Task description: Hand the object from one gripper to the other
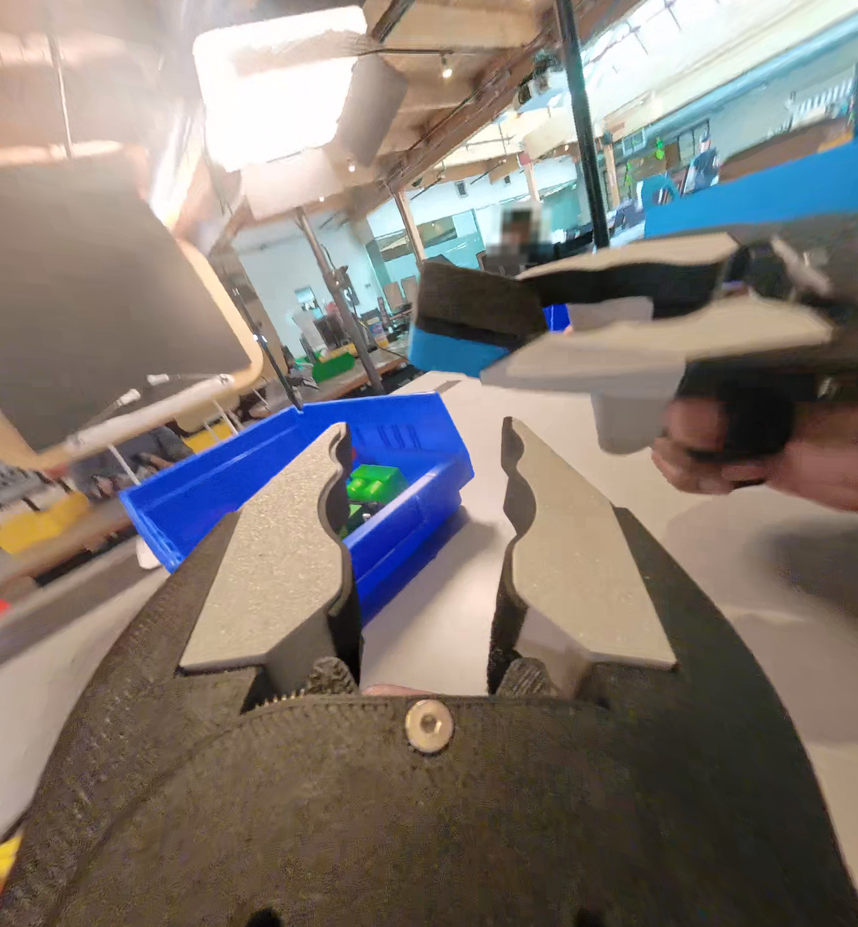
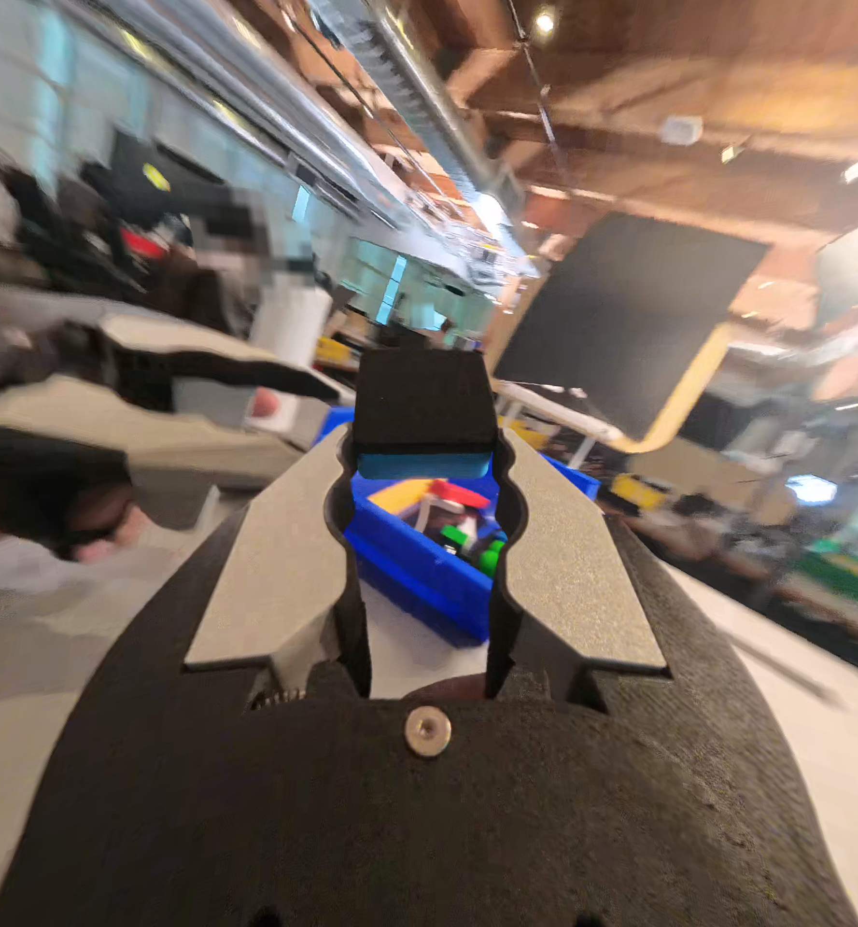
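Sponge (image 2: 422, 401) sat clamped in the right gripper (image 2: 424, 441) jaws, while the left gripper (image 1: 424, 426) jaws gaped empty above the counter (image 1: 592, 577).

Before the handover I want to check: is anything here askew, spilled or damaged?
Nothing stands out. The right claw grips the black-and-blue sponge squarely at its tips; the left claw is open and empty.

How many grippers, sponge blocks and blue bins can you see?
Grippers: 2, the left gripper and the right gripper
Sponge blocks: 1, the black and blue block
Blue bins: 1, the blue bin
Total: 4
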The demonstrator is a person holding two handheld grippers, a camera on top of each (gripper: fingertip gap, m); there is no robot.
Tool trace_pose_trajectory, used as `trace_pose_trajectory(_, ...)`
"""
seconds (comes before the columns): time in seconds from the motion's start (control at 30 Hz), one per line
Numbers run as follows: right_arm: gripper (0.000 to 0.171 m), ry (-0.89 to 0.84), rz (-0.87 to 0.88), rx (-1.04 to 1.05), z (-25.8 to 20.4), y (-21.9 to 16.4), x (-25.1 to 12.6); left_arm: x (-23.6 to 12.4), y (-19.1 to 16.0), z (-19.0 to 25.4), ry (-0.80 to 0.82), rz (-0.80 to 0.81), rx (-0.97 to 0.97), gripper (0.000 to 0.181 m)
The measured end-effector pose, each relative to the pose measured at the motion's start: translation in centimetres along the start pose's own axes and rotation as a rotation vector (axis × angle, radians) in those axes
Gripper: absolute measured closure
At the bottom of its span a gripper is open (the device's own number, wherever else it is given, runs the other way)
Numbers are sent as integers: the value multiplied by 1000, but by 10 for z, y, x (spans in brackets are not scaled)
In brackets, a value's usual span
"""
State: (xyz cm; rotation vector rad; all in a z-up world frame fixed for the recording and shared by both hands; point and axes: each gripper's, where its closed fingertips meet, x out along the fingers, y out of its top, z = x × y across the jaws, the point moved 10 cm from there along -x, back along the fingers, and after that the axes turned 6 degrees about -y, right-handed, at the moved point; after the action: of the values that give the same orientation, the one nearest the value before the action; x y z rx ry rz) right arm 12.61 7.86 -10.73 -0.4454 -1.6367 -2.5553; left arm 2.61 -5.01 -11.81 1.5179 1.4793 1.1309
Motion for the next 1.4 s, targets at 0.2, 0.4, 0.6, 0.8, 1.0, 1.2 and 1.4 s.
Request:
trace_pose_trajectory(0.2, 116, -76, -73, -269, -15, -7, 5, -12, 5, -21, -8, 161, -294, 117)
trace_pose_trajectory(0.4, 116, -45, -66, -411, -28, -10, 6, -2, 5, -2, -72, 68, -142, 103)
trace_pose_trajectory(0.6, 115, -14, -20, -547, -42, -10, 3, 3, 0, 2, -99, -7, -151, 104)
trace_pose_trajectory(0.8, 116, 12, -12, -549, -46, -10, 3, 5, -5, 5, -70, -89, -71, 122)
trace_pose_trajectory(1.0, 118, 151, -68, -197, -32, -10, 5, 0, 0, 2, 4, -42, -6, 123)
trace_pose_trajectory(1.2, 118, 303, -117, 177, -15, -10, 7, -10, 5, -11, 143, 37, -22, 123)
trace_pose_trajectory(1.4, 119, 376, -91, 587, 12, -13, 8, -11, 7, -10, 201, 43, 63, 123)
